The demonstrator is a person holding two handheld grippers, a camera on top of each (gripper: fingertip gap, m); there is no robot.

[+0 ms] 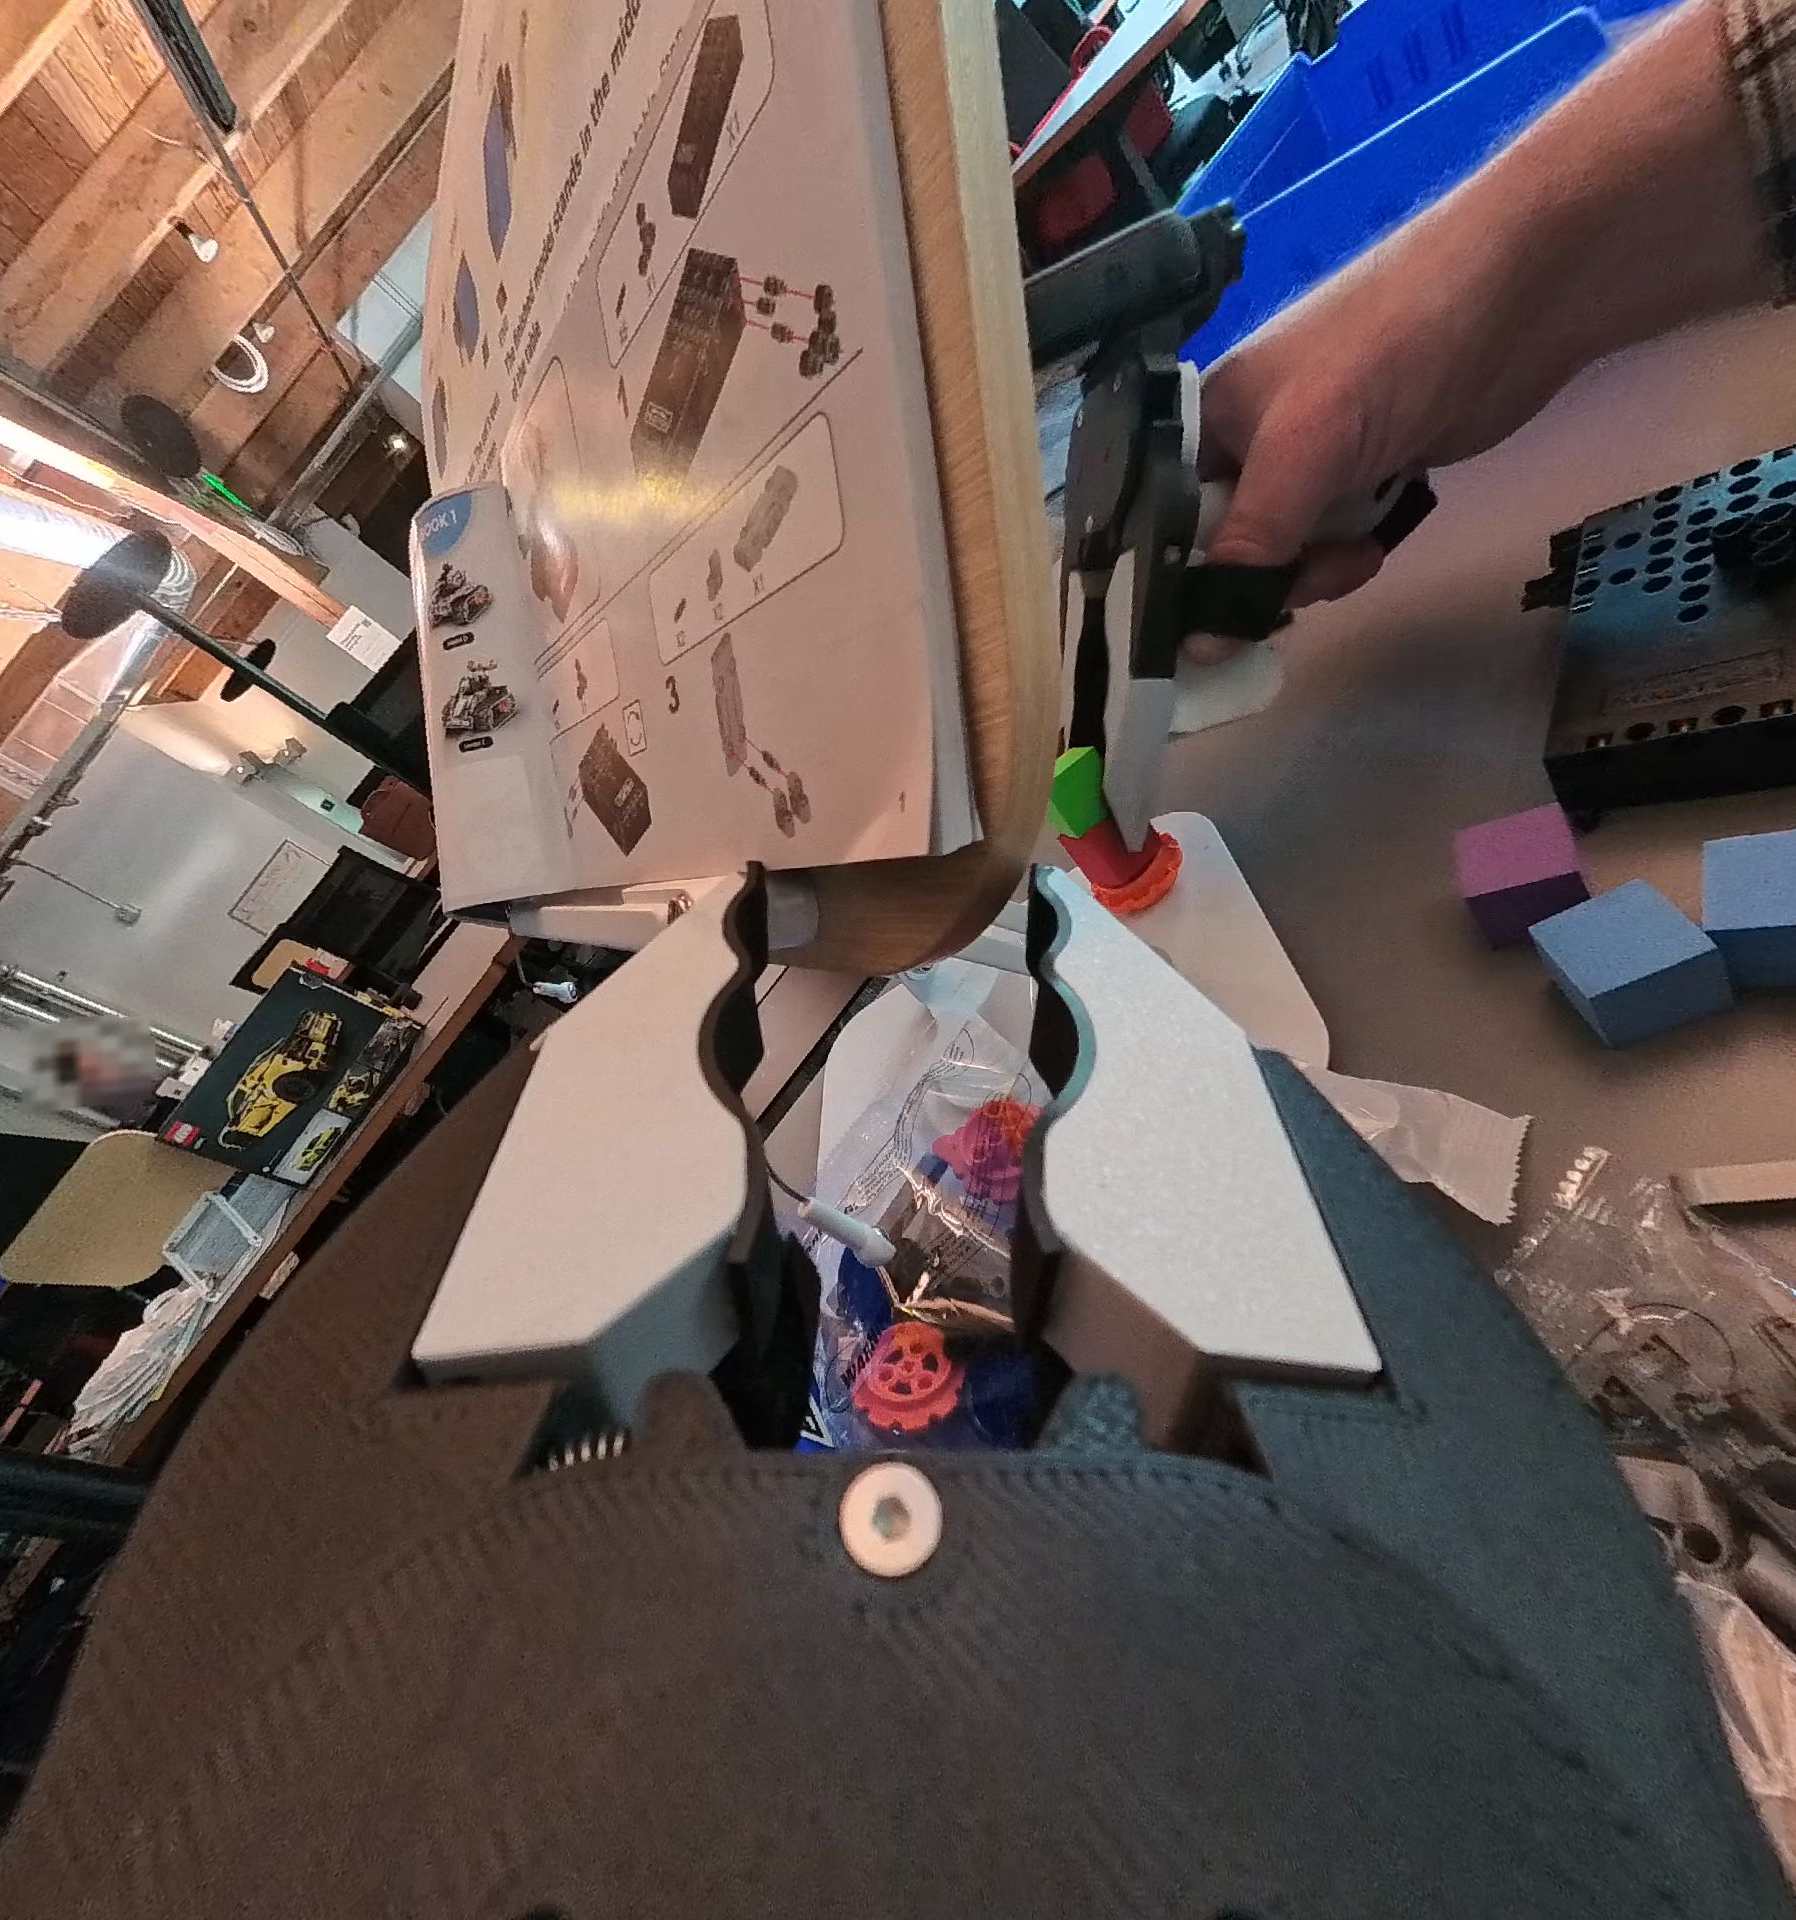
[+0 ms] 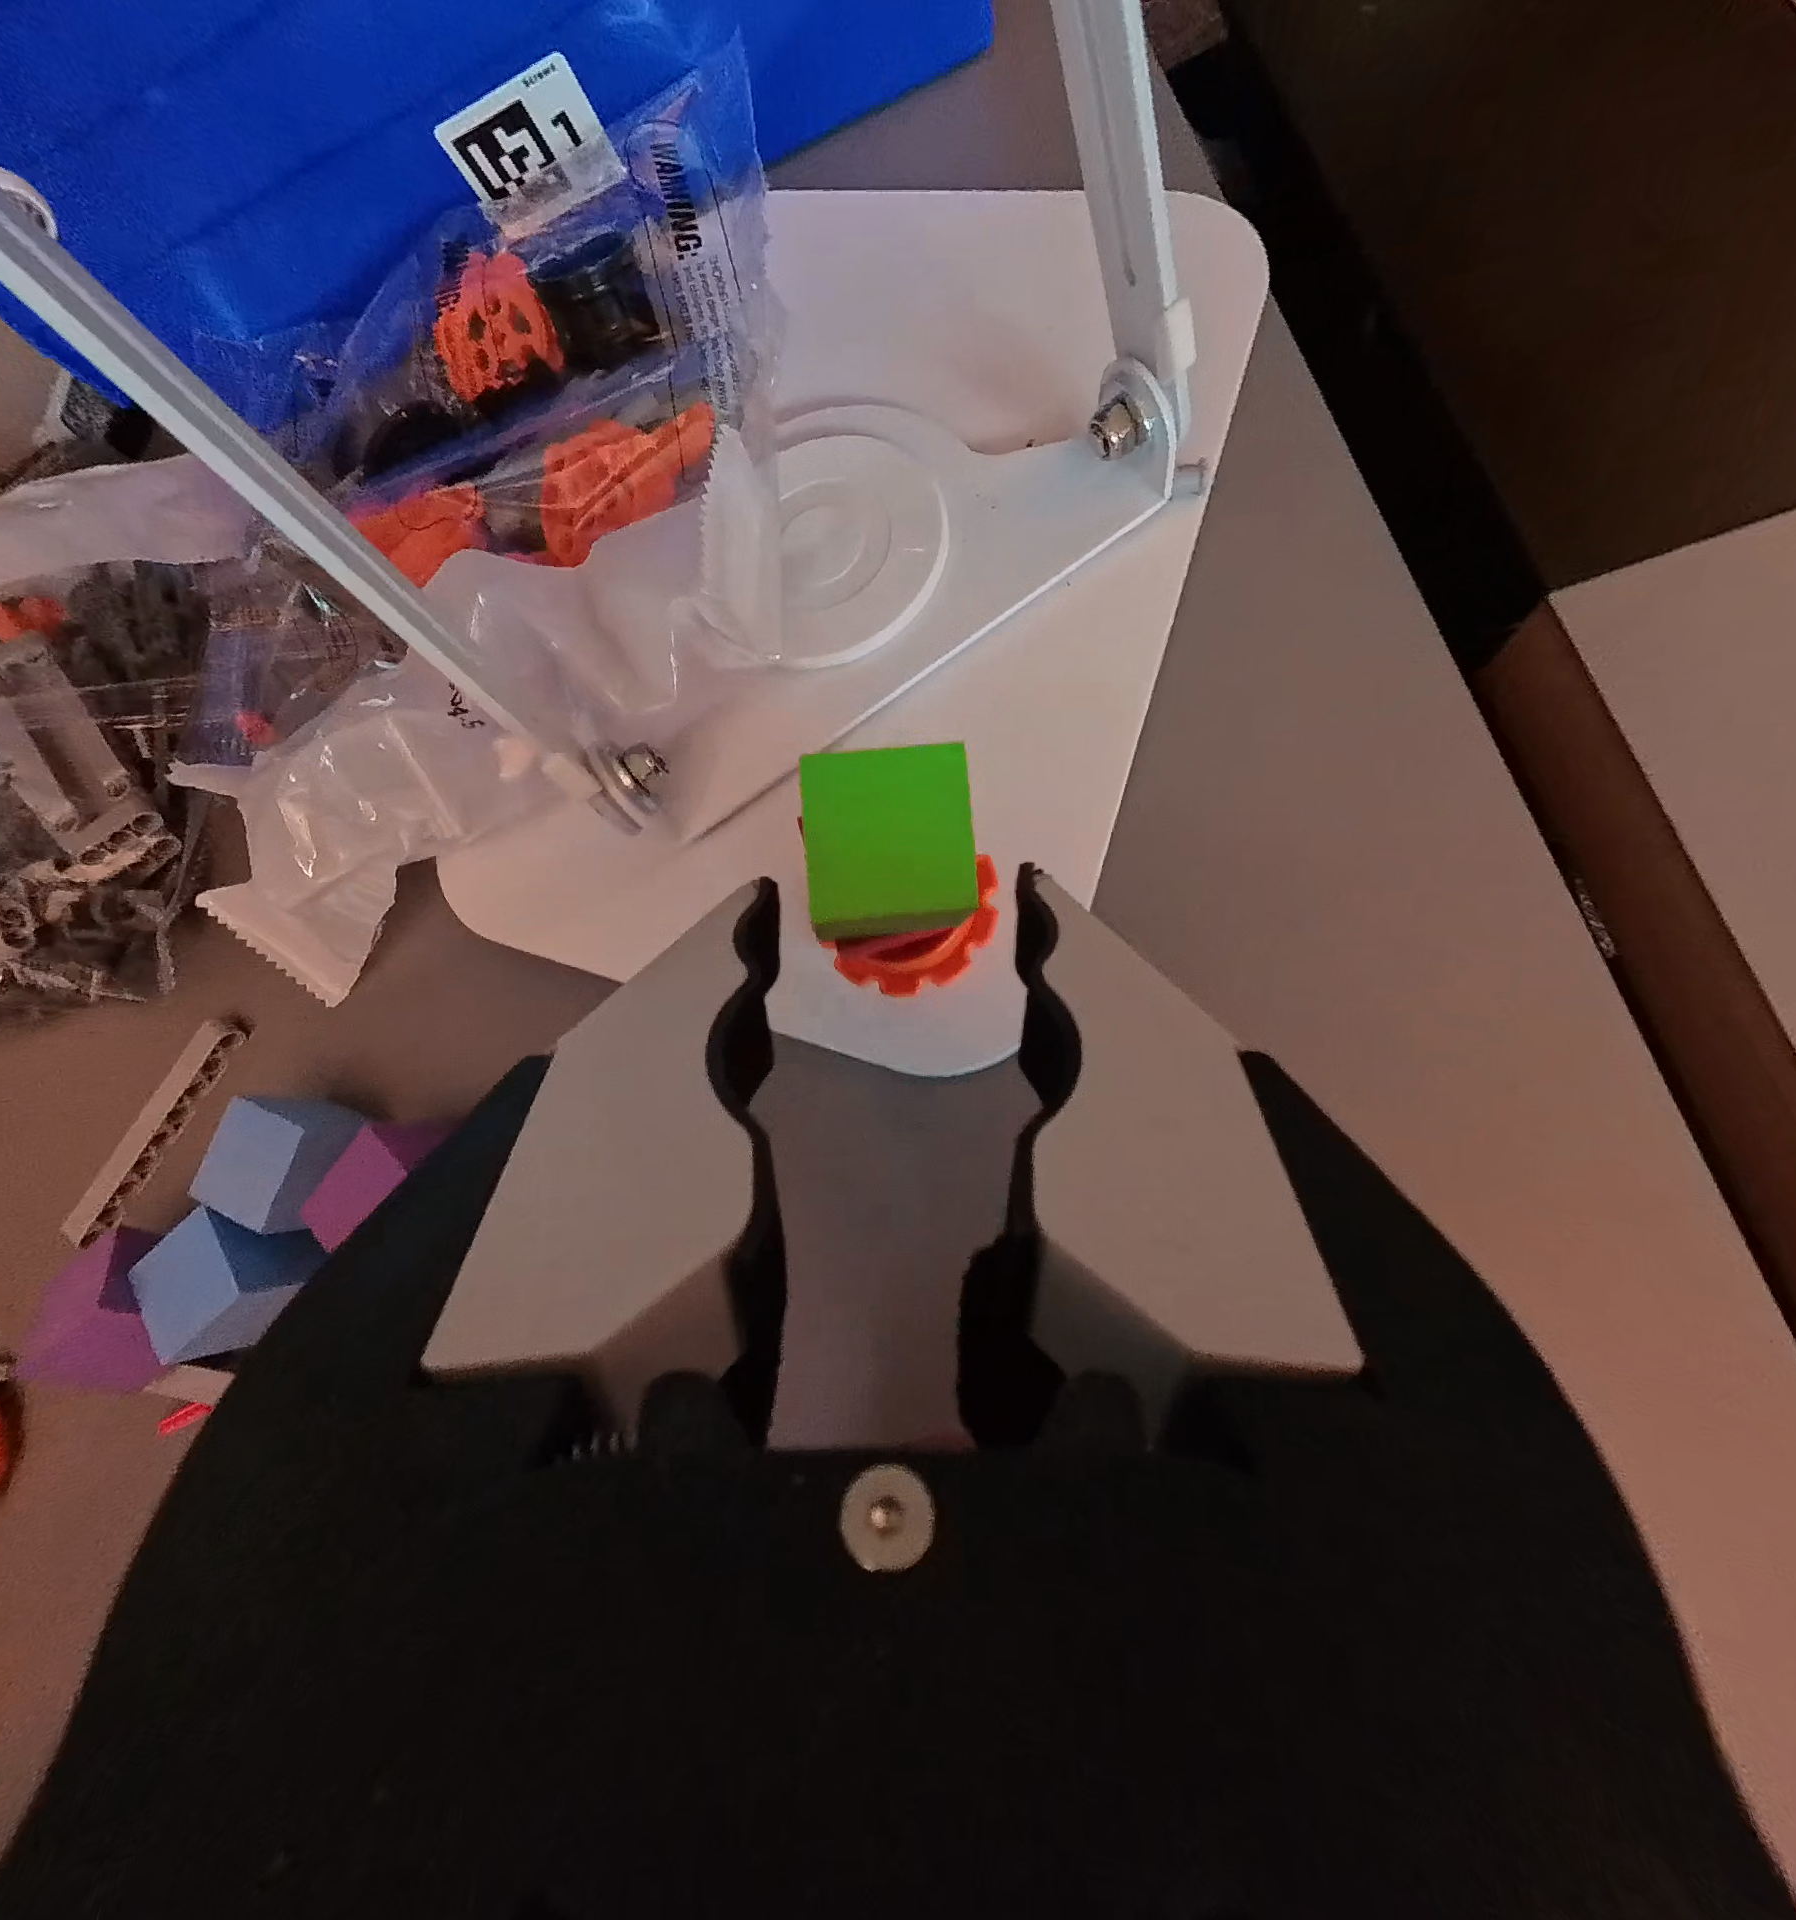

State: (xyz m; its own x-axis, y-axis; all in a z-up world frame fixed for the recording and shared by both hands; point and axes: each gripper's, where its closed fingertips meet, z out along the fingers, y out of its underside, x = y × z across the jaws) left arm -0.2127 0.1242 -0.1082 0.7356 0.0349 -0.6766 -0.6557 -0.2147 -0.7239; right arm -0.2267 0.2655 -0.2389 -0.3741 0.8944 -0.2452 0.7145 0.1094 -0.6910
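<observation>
Right gripper (image 2: 894, 883): jaws released, spread wide, holding nothing. Just ahead of the tips, between them, stands a small stack: green block (image 2: 889, 836) on top, a red piece under it, mostly hidden, and an orange gear (image 2: 909, 961) at the bottom. The stack sits on the near corner of a white stand base (image 2: 977, 416). From the left wrist view, one right finger (image 1: 1133, 748) stands upright just beside the stack; contact cannot be told. A person's hand (image 1: 1320, 436) grips the right gripper's handle.

Left gripper (image 1: 894, 904): jaws released, wide gap, nothing held. Just beyond the tips, the rounded lower edge of a wooden board (image 1: 967, 520), tilted up on the stand, with an instruction booklet (image 1: 686, 468) lying open against it. Below and between the jaws, a clear plastic bag (image 1: 935, 1143) with pink and orange gears inside.

Around the right jaws: to the left of them, blue and purple foam cubes (image 2: 239, 1205) clustered together, a grey holed beam (image 2: 151, 1132) beside them. Ahead and left, a clear bag of orange gears (image 2: 561, 416) leaning over the stand base, and a blue bin (image 2: 198, 156) behind it. Far left, bags of grey parts (image 2: 52, 748). All rest on a grey tabletop (image 2: 1341, 987).

To the right of the left jaws, a black holed box (image 1: 1704, 623) beyond the cubes.
</observation>
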